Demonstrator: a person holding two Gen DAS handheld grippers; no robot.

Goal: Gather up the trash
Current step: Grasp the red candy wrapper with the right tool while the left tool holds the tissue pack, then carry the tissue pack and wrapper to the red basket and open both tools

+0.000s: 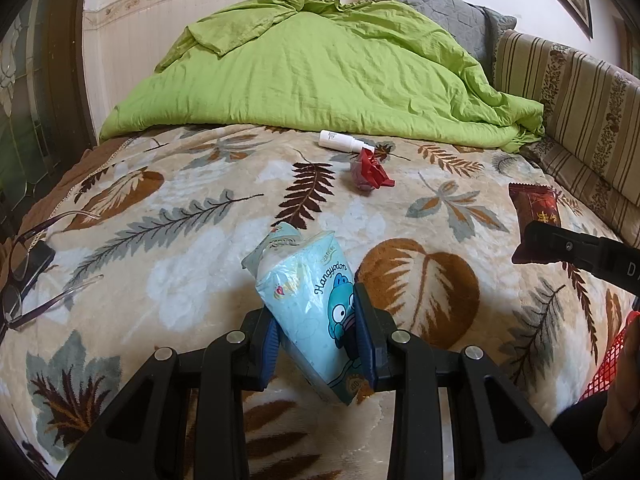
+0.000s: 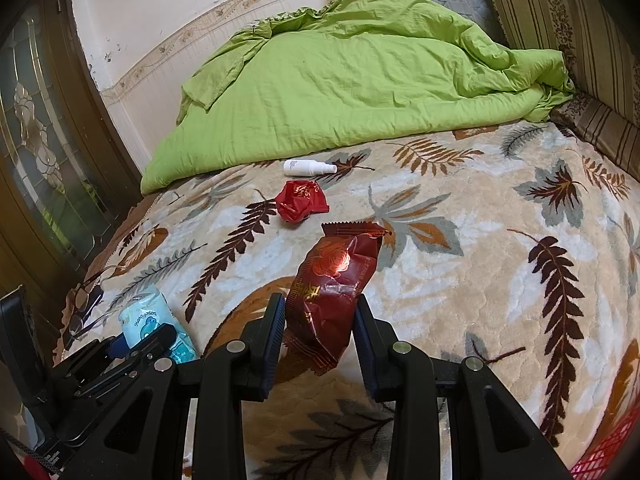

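Both jaws are clamped: my left gripper (image 1: 316,334) holds a pale blue tissue pack (image 1: 310,304) reading "Hangyodon", my right gripper (image 2: 318,330) a dark red snack wrapper (image 2: 334,294). Beneath lies a leaf-print blanket (image 2: 460,280); at 12 o'clock I see a crumpled red wrapper (image 2: 301,201), white bottle (image 2: 308,167), green duvet (image 2: 340,92)

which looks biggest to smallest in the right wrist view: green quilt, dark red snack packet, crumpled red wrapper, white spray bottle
1. green quilt
2. dark red snack packet, enlarged by nearness to the camera
3. crumpled red wrapper
4. white spray bottle
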